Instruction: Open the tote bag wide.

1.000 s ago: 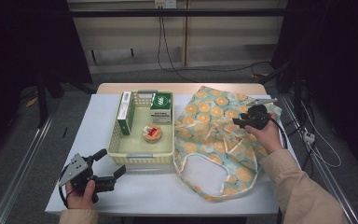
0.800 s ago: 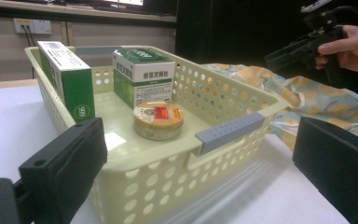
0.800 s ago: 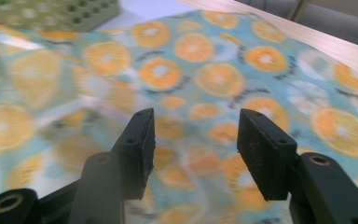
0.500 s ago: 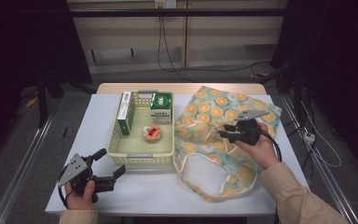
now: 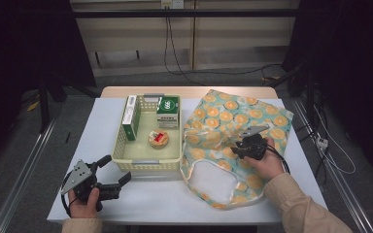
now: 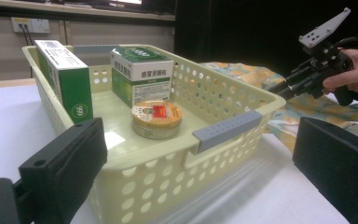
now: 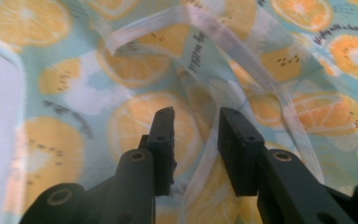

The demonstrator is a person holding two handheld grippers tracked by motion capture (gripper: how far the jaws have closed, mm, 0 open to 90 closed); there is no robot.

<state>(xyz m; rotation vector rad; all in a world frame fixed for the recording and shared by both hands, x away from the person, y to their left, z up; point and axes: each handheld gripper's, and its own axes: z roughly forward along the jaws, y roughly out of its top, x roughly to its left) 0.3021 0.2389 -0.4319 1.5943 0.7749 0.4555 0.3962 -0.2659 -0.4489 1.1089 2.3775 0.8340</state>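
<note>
Two black jaws of the right gripper [image 7: 193,140] stand narrowly apart over a white handle strap [image 7: 242,60] of the orange-print bag [image 5: 223,126], gripping nothing. Lying flat on the table [image 5: 102,121], the bag's handle end faces the person. Beside it sits the basket [image 5: 148,158]; left gripper [image 5: 111,174] rests wide open, empty.

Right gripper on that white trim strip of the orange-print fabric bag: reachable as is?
Probably yes. The right gripper hangs just above the orange-print fabric bag, jaws parted, and the white trim strip runs between them with nothing lying over it.
</note>
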